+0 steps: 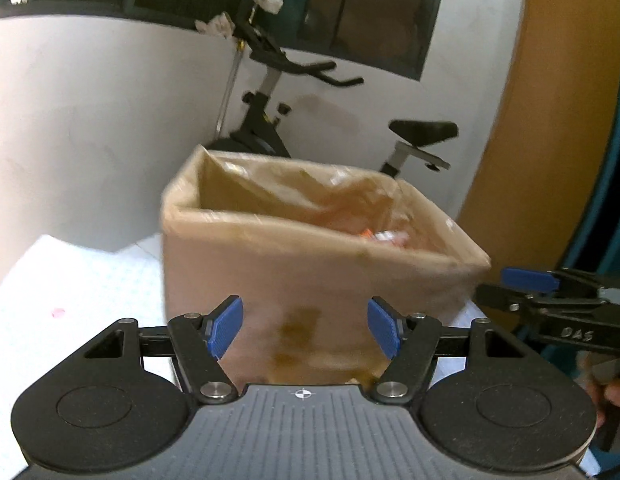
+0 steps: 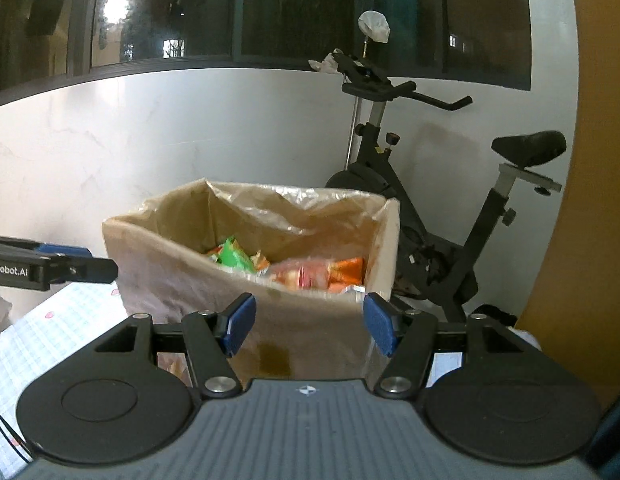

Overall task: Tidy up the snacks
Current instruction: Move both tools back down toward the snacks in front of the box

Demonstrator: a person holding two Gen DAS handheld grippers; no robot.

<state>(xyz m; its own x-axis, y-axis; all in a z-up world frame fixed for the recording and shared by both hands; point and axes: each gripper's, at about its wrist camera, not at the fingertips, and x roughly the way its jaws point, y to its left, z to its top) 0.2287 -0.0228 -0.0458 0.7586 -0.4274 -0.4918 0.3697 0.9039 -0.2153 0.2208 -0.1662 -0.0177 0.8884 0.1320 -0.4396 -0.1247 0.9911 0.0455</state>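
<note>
A cardboard box (image 1: 294, 272) lined with clear plastic stands on the table; it also shows in the right wrist view (image 2: 182, 272). Inside lie several snack packets: green ones (image 2: 232, 258) and orange ones (image 2: 342, 270); a few orange packets (image 1: 384, 236) show in the left wrist view. My left gripper (image 1: 306, 326) is open and empty, just in front of the box's near wall. My right gripper (image 2: 310, 326) is open and empty, in front of the box's near right corner. Each gripper shows from the side in the other's view: the right one (image 1: 550, 300) and the left one (image 2: 54, 266).
The table has a white patterned cloth (image 1: 70, 280) with pink marks. A black exercise bike (image 2: 430, 208) stands behind the box against a white wall. A dark window (image 2: 270, 12) runs above. An orange-brown panel (image 2: 582, 200) is at the right.
</note>
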